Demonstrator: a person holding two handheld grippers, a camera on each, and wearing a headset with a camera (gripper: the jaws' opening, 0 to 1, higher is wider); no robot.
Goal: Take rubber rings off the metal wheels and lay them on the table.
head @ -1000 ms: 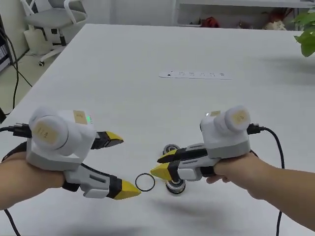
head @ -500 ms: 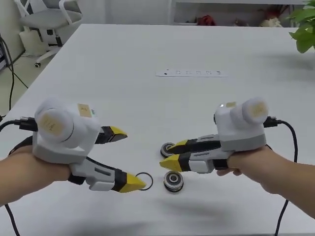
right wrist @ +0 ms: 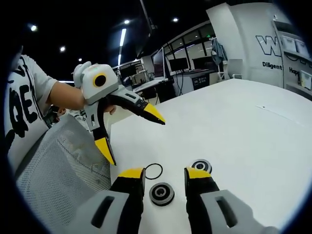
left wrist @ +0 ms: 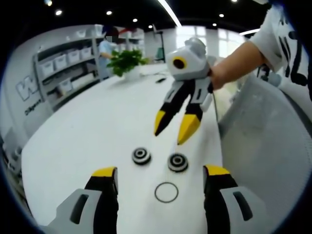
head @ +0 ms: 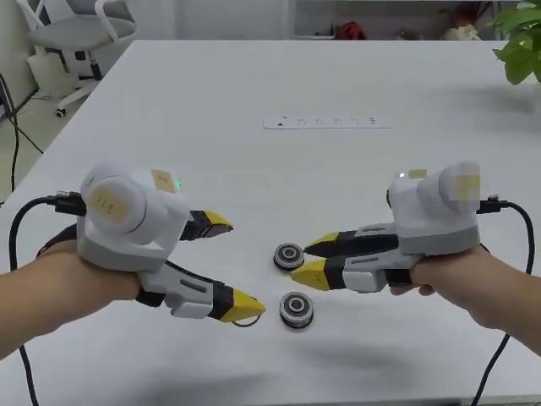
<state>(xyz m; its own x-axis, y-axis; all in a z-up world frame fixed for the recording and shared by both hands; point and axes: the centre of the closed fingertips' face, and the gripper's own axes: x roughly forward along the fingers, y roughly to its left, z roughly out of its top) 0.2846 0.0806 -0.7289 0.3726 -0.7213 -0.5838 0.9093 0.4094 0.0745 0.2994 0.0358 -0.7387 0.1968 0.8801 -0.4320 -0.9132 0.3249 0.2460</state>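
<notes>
Our right tool (head: 305,262) has drawn back from the near wheel (head: 297,309), jaws narrow and empty; our left tool (head: 237,266) stands wide, empty. One rubber ring (left wrist: 166,192) lies loose on the worktop (head: 338,76) by it: that one looks done.

Open-plan office or laboratory workspace. Long white worktop (head: 355,76) with flush socket strip (head: 328,123); swivel chair (head: 76,25) on castors at the far corner; potted plant (head: 520,42) at the worktop's edge. Wall shelving (left wrist: 63,68) stacked with storage bins, desks with monitors (right wrist: 178,63), recessed ceiling lights (left wrist: 108,12) and large wall lettering (right wrist: 273,46) beyond.
</notes>
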